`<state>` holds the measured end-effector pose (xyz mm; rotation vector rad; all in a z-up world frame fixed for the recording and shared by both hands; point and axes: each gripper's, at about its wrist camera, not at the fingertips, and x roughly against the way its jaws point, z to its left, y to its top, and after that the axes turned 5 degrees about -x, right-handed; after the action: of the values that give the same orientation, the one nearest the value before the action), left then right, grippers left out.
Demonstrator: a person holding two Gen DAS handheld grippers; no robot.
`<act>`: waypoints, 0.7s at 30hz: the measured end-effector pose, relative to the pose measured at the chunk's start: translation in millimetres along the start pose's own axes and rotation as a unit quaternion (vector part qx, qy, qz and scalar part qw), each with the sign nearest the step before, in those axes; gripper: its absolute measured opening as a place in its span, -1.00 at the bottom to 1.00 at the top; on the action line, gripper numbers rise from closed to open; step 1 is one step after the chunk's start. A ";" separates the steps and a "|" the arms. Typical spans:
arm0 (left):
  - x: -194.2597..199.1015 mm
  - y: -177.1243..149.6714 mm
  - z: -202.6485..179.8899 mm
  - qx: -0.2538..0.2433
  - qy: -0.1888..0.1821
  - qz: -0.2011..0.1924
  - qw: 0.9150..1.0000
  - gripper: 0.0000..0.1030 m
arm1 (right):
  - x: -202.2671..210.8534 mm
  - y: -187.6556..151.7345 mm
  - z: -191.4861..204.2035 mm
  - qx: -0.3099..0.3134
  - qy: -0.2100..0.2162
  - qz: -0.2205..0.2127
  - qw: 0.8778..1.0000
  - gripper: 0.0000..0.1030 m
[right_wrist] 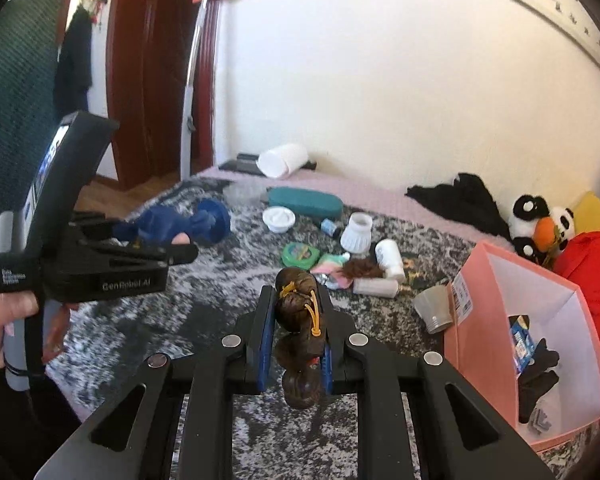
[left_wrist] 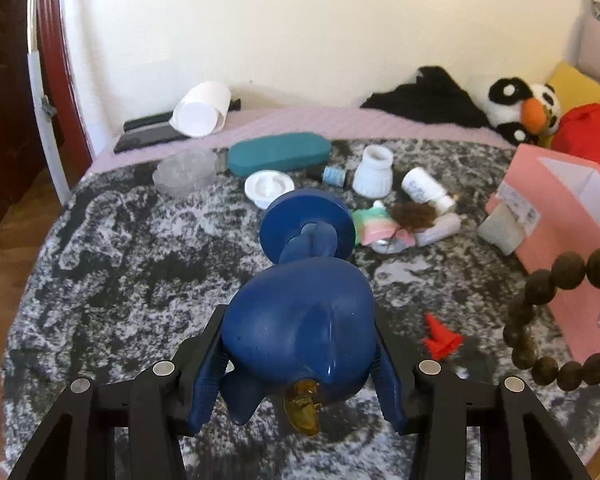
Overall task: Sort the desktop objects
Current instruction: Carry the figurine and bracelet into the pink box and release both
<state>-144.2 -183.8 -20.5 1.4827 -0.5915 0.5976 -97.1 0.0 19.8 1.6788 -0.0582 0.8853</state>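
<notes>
My left gripper [left_wrist: 300, 364] is shut on a blue duck-shaped figure [left_wrist: 304, 320] with a round base [left_wrist: 308, 226], held above the grey patterned blanket [left_wrist: 140, 264]. From the right wrist view the left gripper [right_wrist: 156, 240] and the blue figure [right_wrist: 172, 224] show at left. My right gripper [right_wrist: 296, 336] is shut on a dark brown bead bracelet [right_wrist: 296, 308] with a yellow cord; the bracelet [left_wrist: 560, 320] also shows at right in the left wrist view. A pink box [right_wrist: 540, 320] stands open at right.
On the blanket lie a teal case [left_wrist: 278, 152], white lid [left_wrist: 268, 188], white jar [left_wrist: 374, 172], white bottle [left_wrist: 424, 190], a clear dish [left_wrist: 184, 172], a small red piece [left_wrist: 440, 336]. A panda plush [left_wrist: 524, 110] sits at the back right.
</notes>
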 end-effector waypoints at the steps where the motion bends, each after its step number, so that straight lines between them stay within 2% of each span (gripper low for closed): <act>1: 6.9 1.8 -3.0 -0.002 -0.001 -0.005 1.000 0.06 | 7.4 1.7 1.2 -0.001 -0.001 -0.007 1.000 -0.61; 6: 40.7 11.8 -22.8 -0.017 -0.009 -0.029 0.999 0.06 | 44.6 10.4 -0.5 -0.009 -0.008 -0.040 0.999 -0.61; 12: 72.0 29.5 -67.9 -0.050 -0.037 -0.057 0.996 0.06 | 92.4 22.5 -14.3 -0.026 -0.031 -0.086 0.995 -0.61; 21: 94.5 59.5 -153.4 -0.107 -0.088 -0.089 0.986 0.06 | 160.1 27.2 -65.7 -0.068 -0.097 -0.139 0.983 -0.61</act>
<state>-117.1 -29.7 86.8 1.3748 -0.6314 0.2576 -30.1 112.4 136.3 1.5930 -0.0144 0.4969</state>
